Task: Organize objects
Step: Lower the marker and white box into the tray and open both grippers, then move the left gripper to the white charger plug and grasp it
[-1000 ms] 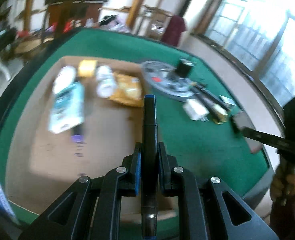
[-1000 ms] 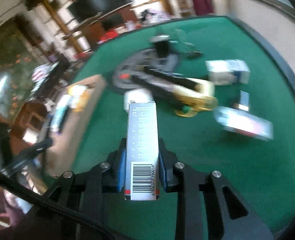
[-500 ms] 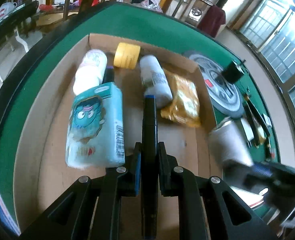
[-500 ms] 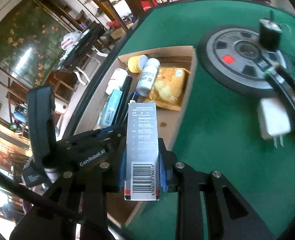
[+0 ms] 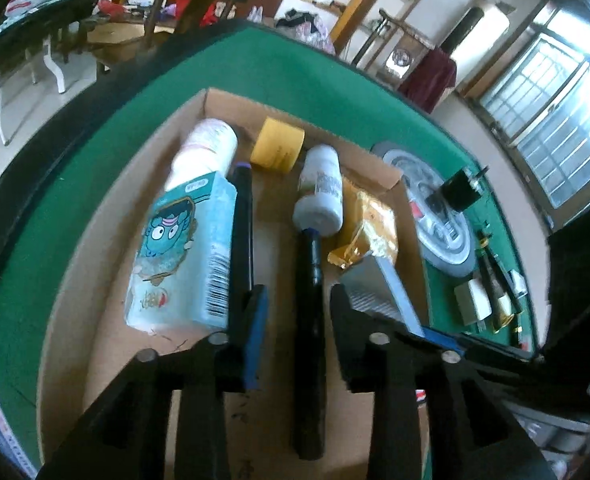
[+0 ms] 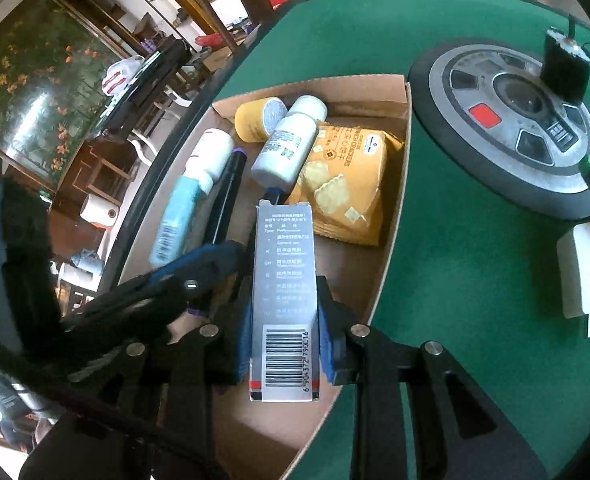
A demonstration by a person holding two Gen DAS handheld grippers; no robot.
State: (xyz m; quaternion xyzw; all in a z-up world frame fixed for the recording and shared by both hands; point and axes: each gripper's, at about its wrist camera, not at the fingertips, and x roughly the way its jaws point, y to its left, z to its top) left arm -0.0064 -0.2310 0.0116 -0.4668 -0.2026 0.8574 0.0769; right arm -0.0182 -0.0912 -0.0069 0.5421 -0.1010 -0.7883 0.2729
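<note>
Through the left wrist camera I see the cardboard box resting on the green table. At its left lie a white bottle and a light blue tissue pack, with a black marker touching the pack's right edge. My left claw is opening: its pads stand clear of the black pen, which lies between them on the box floor, tip against a white pill bottle. A yellow cylinder sits at the far wall, and a yellow cracker packet lies against the right wall. Further right, my right claw is clamped on a narrow grey carton, barcode toward the camera, held above the box's right portion and not resting on it. Outside the box, on the table, lie a round grey device with a black block on it, and a white plug adapter.
</note>
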